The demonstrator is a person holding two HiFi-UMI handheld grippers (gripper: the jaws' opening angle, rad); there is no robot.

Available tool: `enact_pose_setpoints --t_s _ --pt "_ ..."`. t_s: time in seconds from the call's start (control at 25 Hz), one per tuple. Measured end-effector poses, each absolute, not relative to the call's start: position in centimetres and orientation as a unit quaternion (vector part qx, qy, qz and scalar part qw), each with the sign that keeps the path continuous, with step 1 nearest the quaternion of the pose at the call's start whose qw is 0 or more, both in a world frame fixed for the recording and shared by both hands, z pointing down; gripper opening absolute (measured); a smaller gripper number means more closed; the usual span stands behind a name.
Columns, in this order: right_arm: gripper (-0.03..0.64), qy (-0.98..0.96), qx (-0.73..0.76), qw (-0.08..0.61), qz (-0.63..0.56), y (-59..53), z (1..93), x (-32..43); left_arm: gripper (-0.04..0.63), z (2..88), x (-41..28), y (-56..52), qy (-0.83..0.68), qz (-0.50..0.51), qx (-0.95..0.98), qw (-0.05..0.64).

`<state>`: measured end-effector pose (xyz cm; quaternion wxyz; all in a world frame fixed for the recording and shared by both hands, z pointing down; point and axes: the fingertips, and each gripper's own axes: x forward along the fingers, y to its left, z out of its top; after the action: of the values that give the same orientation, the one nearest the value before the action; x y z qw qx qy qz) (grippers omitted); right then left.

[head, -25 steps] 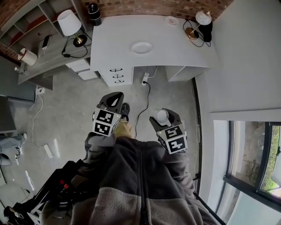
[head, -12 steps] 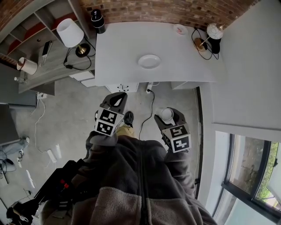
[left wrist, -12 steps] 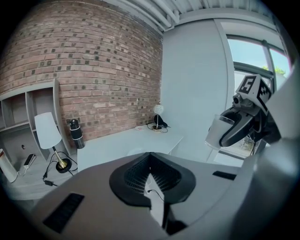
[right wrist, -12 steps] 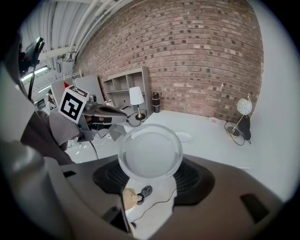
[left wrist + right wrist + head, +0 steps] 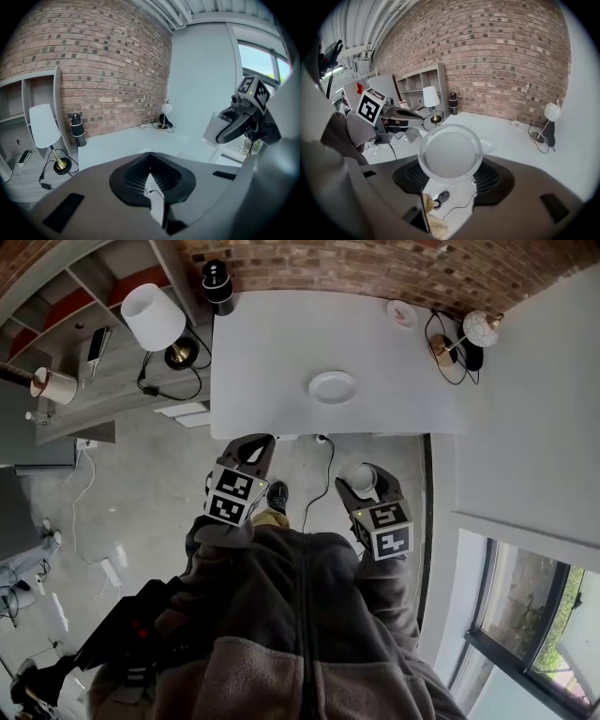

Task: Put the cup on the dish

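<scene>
A round white dish (image 5: 332,387) lies on the white table (image 5: 267,343) near its front edge, and it also shows beyond the cup as the dish (image 5: 487,146). My right gripper (image 5: 360,481) is shut on a clear frosted cup (image 5: 357,478), held upright over the floor short of the table. In the right gripper view the cup (image 5: 450,153) fills the space between the jaws, mouth towards the camera. My left gripper (image 5: 251,448) hangs level with it to the left, jaws together and holding nothing. The left gripper view shows the cup (image 5: 213,128) to the right.
A black bottle (image 5: 217,285) stands at the table's back left corner. A small pink saucer (image 5: 401,312) and a globe lamp (image 5: 479,330) with its cable sit at the back right. A white lamp (image 5: 153,315) stands on the shelf unit to the left. A wall runs along the right.
The table and dish have come nearer in the head view as the person moved forward. Both grippers moved toward the table's front edge, the right one still holding the cup.
</scene>
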<state>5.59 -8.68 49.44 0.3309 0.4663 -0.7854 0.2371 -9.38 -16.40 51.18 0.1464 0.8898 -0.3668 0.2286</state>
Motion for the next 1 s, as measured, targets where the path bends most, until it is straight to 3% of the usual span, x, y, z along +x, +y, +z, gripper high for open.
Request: enact_pose_setpoints --t_s 0.52,1.0 --pt "0.259 -0.787 0.441 0.351 0.251 -12.9 51.6 5.3 0.006 53.2 -9.9 -19.1 -0.376 0.232 0.878 0.184" --pt "0.259 -0.802 0.409 0.362 0.243 -18.0 56.4 6.2 0.006 55.3 -7.5 -23.7 -0.402 0.243 0.868 0.165"
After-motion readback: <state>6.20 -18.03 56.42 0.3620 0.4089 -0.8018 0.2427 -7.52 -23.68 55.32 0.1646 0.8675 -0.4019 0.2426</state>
